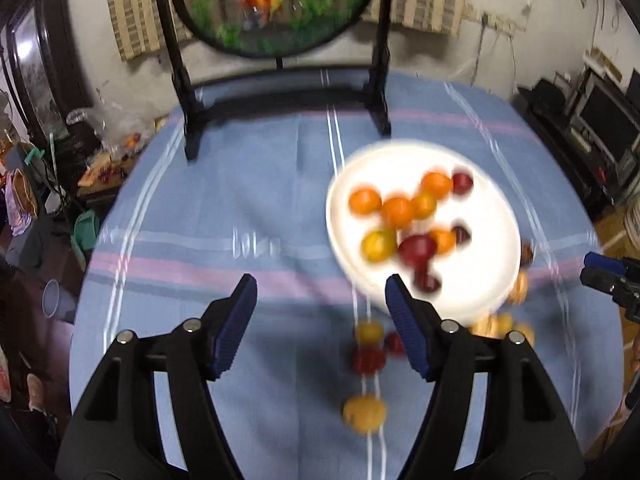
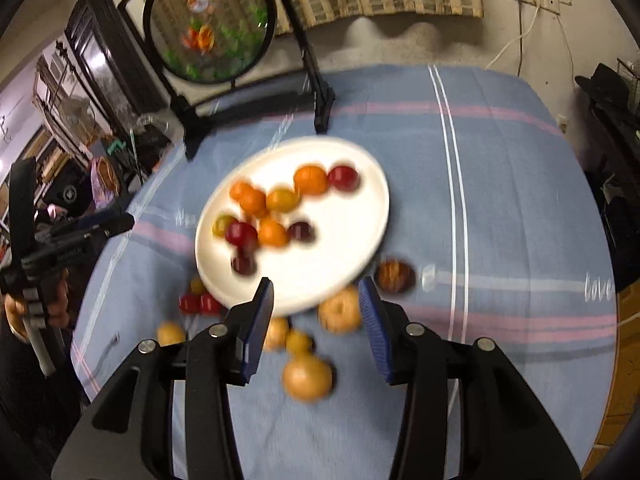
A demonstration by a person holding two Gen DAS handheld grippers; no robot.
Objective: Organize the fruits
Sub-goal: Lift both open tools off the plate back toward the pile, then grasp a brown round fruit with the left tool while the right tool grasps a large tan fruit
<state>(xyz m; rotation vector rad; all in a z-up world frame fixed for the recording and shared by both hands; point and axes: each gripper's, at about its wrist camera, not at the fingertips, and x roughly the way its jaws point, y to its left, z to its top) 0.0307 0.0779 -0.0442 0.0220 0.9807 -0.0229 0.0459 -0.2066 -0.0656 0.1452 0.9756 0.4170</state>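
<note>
We recorded: white plate point(image 1: 476, 288) of fruit point(image 1: 396, 212), right of centre on the table point(image 1: 240, 208); loose fruit point(image 2: 307, 378) below it. Left gripper point(image 1: 322, 330) and right gripper point(image 2: 316, 330): fingers spread, nothing between.

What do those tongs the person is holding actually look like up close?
Both are alike: the left tongs and right tongs have chunky black plastic arms with silver rivets, each ending in two flat, ribbed blue pads. No cables or markings show.
</note>
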